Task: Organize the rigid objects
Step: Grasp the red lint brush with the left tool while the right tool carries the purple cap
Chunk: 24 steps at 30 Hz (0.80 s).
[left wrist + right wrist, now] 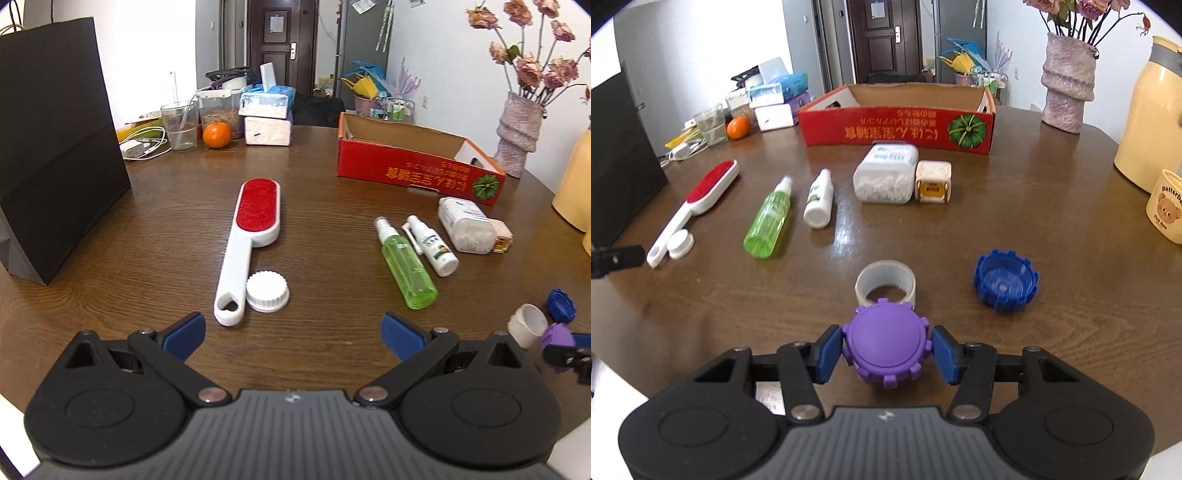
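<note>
Purple cap (886, 349) is being clenched by the right tool (886, 352) near the counter's (1052, 221) front edge for boxing, while the left tool (293, 334) is hanging released.

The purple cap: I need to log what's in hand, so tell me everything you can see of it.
The purple cap is round, matte plastic by its look, with a smooth, slightly domed top inside a raised ring and blocky teeth around its side. It sits top up, about level, between the right gripper pads, which press on its two sides. It is in front of a clear tape ring on the table, hiding the ring's near edge. Its underside is hidden.
</note>
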Each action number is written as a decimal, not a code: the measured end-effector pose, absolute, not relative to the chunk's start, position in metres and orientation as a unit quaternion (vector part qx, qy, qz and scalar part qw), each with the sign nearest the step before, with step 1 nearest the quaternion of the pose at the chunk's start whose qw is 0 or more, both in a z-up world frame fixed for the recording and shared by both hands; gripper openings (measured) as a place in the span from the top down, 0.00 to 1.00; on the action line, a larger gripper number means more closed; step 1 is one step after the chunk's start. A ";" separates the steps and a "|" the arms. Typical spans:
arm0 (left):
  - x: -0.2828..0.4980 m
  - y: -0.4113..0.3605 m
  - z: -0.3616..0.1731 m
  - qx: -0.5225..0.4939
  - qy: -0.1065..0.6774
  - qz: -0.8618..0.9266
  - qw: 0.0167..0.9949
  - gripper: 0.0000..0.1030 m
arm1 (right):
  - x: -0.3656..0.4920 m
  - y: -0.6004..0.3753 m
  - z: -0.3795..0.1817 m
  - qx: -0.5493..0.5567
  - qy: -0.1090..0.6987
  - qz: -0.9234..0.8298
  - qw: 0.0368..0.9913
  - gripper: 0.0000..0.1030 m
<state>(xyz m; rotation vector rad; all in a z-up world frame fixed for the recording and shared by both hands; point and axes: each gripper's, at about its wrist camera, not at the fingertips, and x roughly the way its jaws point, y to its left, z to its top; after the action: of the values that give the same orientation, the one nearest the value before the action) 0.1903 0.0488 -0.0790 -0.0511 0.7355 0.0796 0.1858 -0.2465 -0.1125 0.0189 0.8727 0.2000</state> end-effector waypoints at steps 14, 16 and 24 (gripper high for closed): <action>0.239 0.070 -0.078 -0.026 0.361 0.061 0.930 0.00 | 0.226 -0.254 -0.090 0.025 0.391 0.074 0.917 0.49; 0.249 0.072 -0.078 -0.027 0.363 0.063 0.929 0.00 | 0.233 -0.254 -0.088 0.025 0.389 0.071 0.918 0.49; 0.289 0.082 -0.080 -0.027 0.371 0.070 0.925 0.00 | 0.266 -0.257 -0.082 0.030 0.381 0.054 0.923 0.49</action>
<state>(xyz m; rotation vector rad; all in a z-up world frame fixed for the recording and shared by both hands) 0.2891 0.0818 -0.0803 -0.0558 0.7616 0.1442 0.2662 -0.2570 -0.0820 0.0626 0.7818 0.1110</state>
